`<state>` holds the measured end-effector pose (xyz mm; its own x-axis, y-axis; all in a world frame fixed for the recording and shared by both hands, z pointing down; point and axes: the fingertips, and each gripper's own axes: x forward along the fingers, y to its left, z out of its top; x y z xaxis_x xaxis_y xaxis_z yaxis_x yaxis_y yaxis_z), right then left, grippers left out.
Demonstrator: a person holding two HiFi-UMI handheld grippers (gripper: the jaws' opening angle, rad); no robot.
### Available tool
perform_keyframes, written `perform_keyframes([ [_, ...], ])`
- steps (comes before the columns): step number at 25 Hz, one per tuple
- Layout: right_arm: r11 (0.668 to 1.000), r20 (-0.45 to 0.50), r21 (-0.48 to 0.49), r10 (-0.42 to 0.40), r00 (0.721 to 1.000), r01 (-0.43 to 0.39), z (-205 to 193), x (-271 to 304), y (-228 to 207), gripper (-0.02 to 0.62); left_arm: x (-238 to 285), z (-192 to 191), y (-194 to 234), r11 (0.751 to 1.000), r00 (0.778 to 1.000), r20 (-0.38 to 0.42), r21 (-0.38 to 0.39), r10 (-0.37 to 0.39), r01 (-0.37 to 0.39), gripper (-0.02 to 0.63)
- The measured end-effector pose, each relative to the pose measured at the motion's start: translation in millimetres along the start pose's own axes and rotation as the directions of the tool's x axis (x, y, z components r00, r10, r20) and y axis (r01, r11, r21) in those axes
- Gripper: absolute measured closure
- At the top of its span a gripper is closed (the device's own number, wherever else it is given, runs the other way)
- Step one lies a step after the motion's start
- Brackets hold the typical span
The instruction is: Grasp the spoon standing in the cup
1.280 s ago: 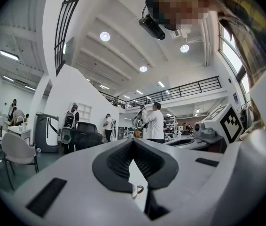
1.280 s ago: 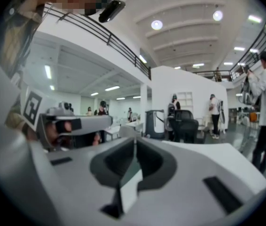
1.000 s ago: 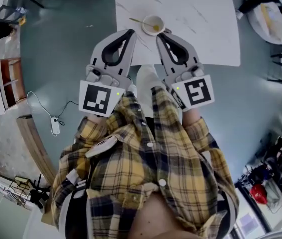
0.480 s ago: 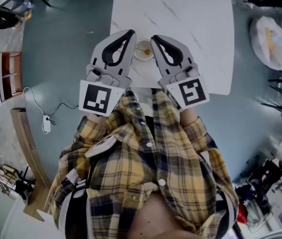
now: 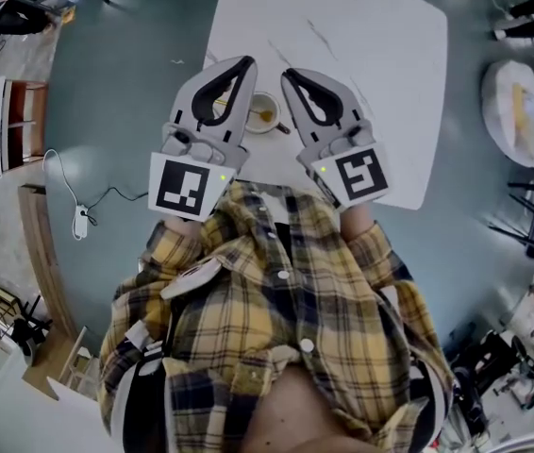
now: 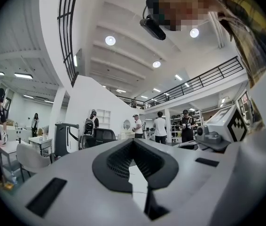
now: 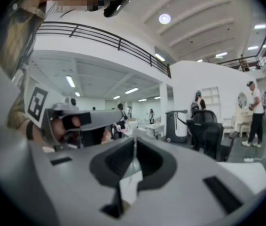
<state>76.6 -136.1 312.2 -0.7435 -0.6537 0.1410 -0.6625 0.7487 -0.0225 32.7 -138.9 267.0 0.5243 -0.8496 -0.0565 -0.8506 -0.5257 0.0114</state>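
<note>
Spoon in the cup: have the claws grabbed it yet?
Not yet. Done: the left claw and right claw are over the table, with the cup showing between them. In hand: nothing, both claws are shut and empty. Still to do: open one claw, lower it to the spoon standing in the cup, and pinch it.
</note>
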Motion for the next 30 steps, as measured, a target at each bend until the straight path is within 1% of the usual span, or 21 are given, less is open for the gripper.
perform_keyframes([
  [6, 1.000, -0.018, 0.011, 0.029, 0.999, -0.029, -4.8, 9.5, -0.8, 0.558, 0.1, -4.7, 8.7, 1.000, 1.000, -0.018, -0.002, 0.023, -0.023, 0.591],
  [11, 1.000, -0.030, 0.020, 0.018, 0.999, -0.018, -9.4, 18.2, -2.7, 0.558, 0.1, -7.7, 18.6, 1.000, 1.000, -0.021, -0.016, 0.016, -0.016, 0.591],
  [14, 1.000, -0.064, 0.023, -0.010, 0.998, 0.012, -10.5, 21.5, -5.8, 0.558, -0.2, -8.8, 24.6, 1.000, 1.000, -0.021, -0.018, 0.016, -0.016, 0.591],
  [15, 1.000, -0.056, 0.022, -0.010, 0.998, 0.011, -9.6, 22.6, -6.3, 0.558, 0.0, -9.2, 26.6, 1.000, 1.000, -0.021, -0.021, 0.017, -0.018, 0.591],
  [18, 1.000, -0.024, 0.013, 0.003, 1.000, -0.002, -8.0, 26.0, -7.4, 0.558, 2.3, -12.1, 32.2, 0.999, 1.000, -0.023, -0.028, 0.018, -0.019, 0.591],
  [22, 1.000, -0.041, 0.010, 0.002, 0.999, -0.001, -12.0, 30.4, -9.1, 0.558, 3.0, -15.5, 39.8, 0.999, 1.000, -0.023, -0.032, 0.019, -0.020, 0.591],
  [30, 0.999, -0.075, 0.006, 0.039, 0.996, -0.039, -22.3, 42.1, -4.1, 0.558, -2.8, -25.2, 53.9, 0.998, 0.998, -0.038, -0.039, 0.043, -0.044, 0.591],
])
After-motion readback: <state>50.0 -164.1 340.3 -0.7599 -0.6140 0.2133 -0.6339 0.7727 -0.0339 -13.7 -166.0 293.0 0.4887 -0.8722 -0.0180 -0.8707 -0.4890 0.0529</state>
